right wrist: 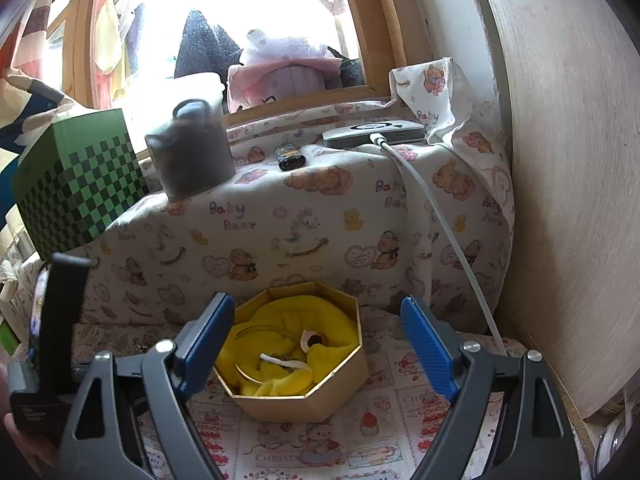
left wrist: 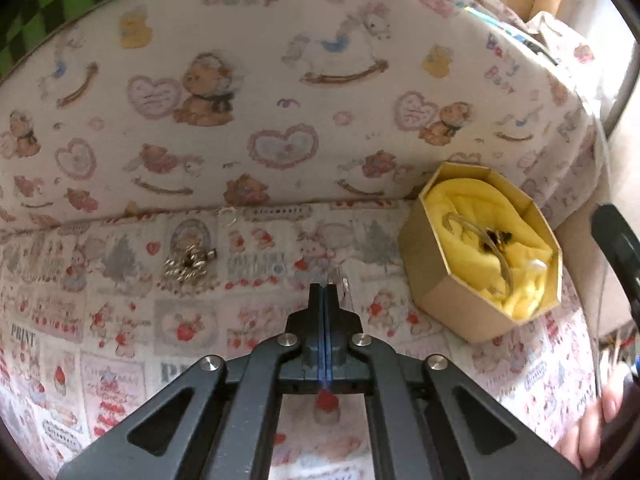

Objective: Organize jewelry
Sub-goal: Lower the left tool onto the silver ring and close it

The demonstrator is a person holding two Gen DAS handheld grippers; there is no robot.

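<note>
A gold octagonal box [left wrist: 452, 304] lined with yellow cloth holds a bangle and small jewelry pieces; it also shows in the right wrist view [right wrist: 304, 400]. A silver beaded piece [left wrist: 188, 266] lies on the printed cloth left of centre, and a thin ring [left wrist: 227, 215] lies behind it. My left gripper [left wrist: 325, 286] is shut, with a small clear piece [left wrist: 345, 284] at its tip; whether it is gripped is unclear. My right gripper [right wrist: 320, 344] is open, just in front of the box.
A padded ledge with bear print [left wrist: 280, 100] rises behind. On it stand a green checkered box [right wrist: 76, 184], a dark jar [right wrist: 192, 156], a small dark item [right wrist: 291, 158] and a device with a white cable [right wrist: 374, 132]. A wooden panel [right wrist: 568, 200] stands right.
</note>
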